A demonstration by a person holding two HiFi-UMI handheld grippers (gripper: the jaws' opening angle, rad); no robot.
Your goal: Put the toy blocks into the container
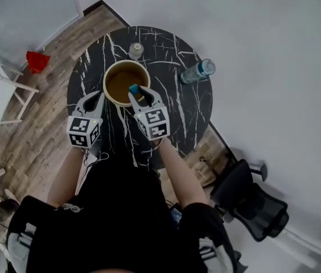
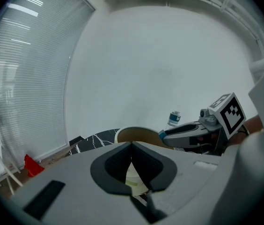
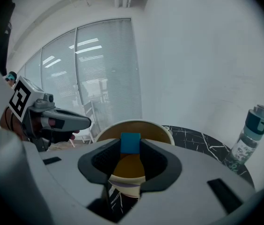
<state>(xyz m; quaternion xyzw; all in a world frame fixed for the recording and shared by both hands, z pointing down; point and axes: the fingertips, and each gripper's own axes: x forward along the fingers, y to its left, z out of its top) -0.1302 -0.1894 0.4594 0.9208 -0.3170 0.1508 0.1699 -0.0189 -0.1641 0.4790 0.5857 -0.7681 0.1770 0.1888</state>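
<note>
Between the jaws of the right gripper, over the near edge of the container, sits the blue block, pinched by two opposite flat faces. It looks small, stiff and light, probably smooth, so a hold square on those faces suits it. Just left of the container, the left gripper has its jaws pressed together on nothing. Far right on the marble table stands a bottle.

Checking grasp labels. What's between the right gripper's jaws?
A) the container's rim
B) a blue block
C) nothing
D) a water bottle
B: the right gripper view shows a blue block clamped between the pads of the right gripper, with the container open just beyond it.
</note>
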